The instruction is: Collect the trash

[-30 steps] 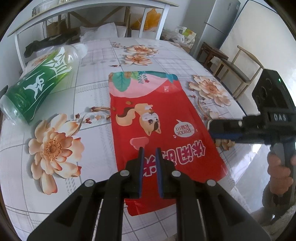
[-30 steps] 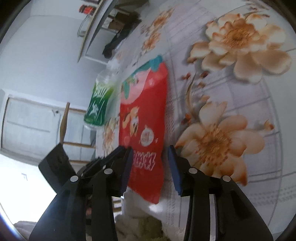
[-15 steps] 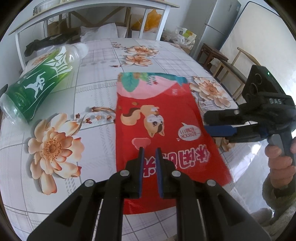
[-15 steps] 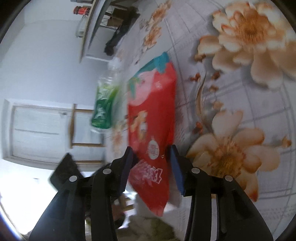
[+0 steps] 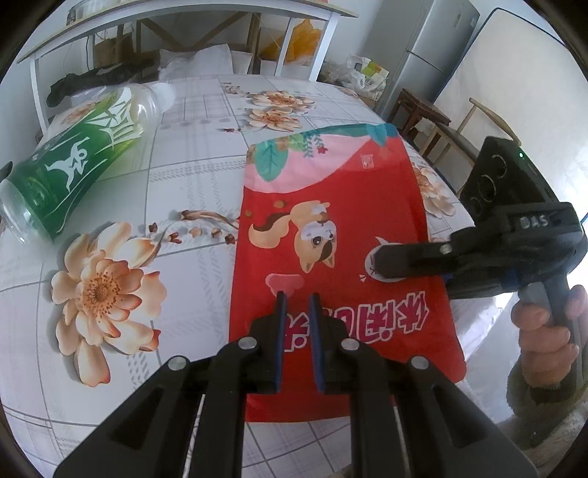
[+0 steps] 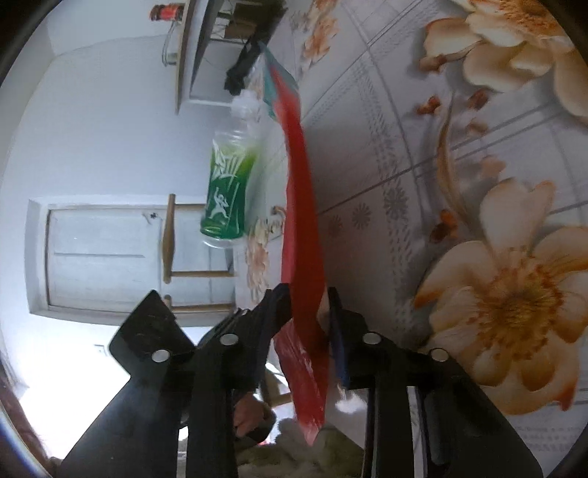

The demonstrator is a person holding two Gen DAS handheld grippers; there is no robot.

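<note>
A flat red snack bag (image 5: 330, 235) with a cartoon dog lies on the flowered tablecloth (image 5: 183, 176). My right gripper (image 5: 378, 266) reaches in from the right, its jaws around the bag's right edge; in the right wrist view the bag (image 6: 301, 220) passes edge-on between the two fingers (image 6: 308, 312), which still stand a little apart. My left gripper (image 5: 296, 305) hovers over the bag's near end, jaws narrowly open and empty. A green-labelled plastic bottle (image 5: 77, 161) lies on its side at far left and also shows in the right wrist view (image 6: 228, 187).
The table's right edge is just beyond the bag, with wooden chairs (image 5: 477, 121) past it. A white bench-like table (image 5: 183, 22) and a fridge (image 5: 437, 47) stand behind. A white door (image 6: 110, 257) shows in the right wrist view.
My right gripper has moved in from the table's edge over the bag's right side and its jaws have closed in around the edge. The bag shifted right and its right side lifted. The left gripper stayed put.
</note>
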